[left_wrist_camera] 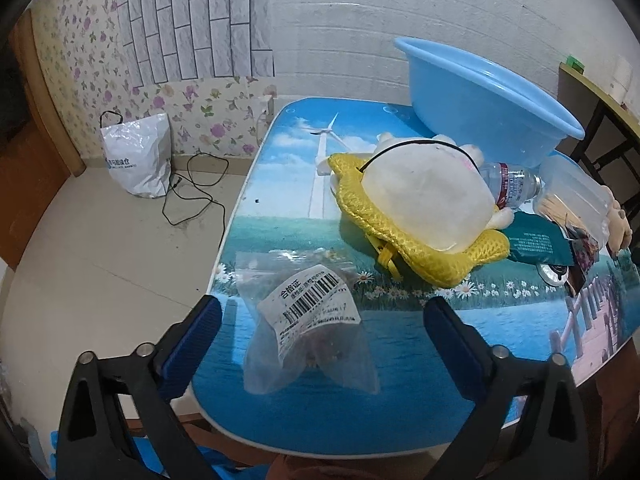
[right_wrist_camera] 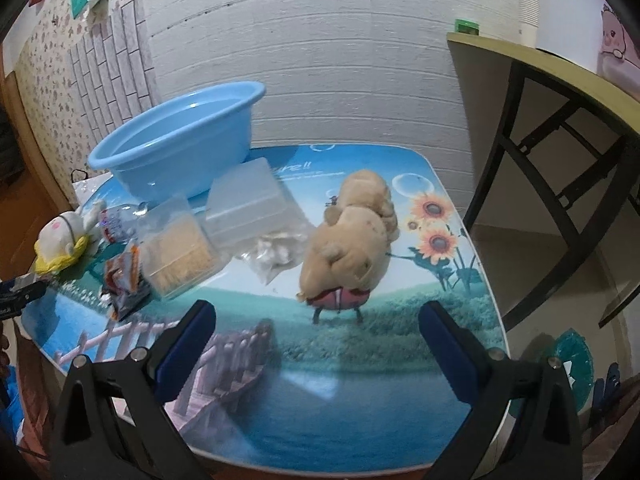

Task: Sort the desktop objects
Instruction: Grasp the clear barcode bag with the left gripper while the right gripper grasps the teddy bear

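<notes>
A white plastic bag (left_wrist_camera: 138,160) stands on the pale floor (left_wrist_camera: 100,264) at far left, against floral wallpaper (left_wrist_camera: 72,52), with a black cable (left_wrist_camera: 192,192) trailing just beside it. At far right, a yellow-topped side table (right_wrist_camera: 552,72) on a dark frame carries a small green box (right_wrist_camera: 467,26) and a white cylinder (right_wrist_camera: 529,16).

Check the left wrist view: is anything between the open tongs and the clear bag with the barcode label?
Nothing visible. The clear bag lies alone on the near part of the table, straight ahead between the open left tongs. The yellow hat sits farther back, apart from it.
</notes>
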Demonstrator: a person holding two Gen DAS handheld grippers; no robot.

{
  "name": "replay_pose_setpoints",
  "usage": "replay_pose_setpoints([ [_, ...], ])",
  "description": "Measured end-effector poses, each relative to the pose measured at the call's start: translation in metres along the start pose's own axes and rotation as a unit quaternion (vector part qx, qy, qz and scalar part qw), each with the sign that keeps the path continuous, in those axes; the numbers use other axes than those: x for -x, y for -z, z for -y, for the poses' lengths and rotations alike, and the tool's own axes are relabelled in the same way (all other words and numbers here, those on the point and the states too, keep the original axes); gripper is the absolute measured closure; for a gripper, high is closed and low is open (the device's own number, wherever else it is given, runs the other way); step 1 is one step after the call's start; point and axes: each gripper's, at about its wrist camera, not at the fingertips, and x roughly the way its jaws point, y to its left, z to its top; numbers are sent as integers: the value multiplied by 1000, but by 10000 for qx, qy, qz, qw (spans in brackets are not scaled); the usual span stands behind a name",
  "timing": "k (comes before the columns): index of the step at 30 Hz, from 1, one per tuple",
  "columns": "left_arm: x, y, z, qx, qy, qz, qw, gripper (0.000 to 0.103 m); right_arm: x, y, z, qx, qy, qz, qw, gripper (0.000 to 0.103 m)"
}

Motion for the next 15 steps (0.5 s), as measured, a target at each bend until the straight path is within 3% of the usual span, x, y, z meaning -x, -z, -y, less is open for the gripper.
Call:
replay_pose_setpoints([
  [3,-2,0,1,-24,17,-61,10000,45,-9,-9,2,-9,23,57,10000,0],
  [4,-2,-1,0,-33,3,-59,10000,48,-14,-13,3,-33,19,46,10000,0],
  [8,0,-1,-1,-13,118,-68,9999,58,-29,-18,2,4,130,-96,9999,3],
  [13,3,1,1,-12,171,-50,9998,60,-43,-18,1,40,42,-282,9996,19],
  [15,5,2,3,-21,202,-54,9998,60,-43,-18,2,11,47,-281,9996,30],
])
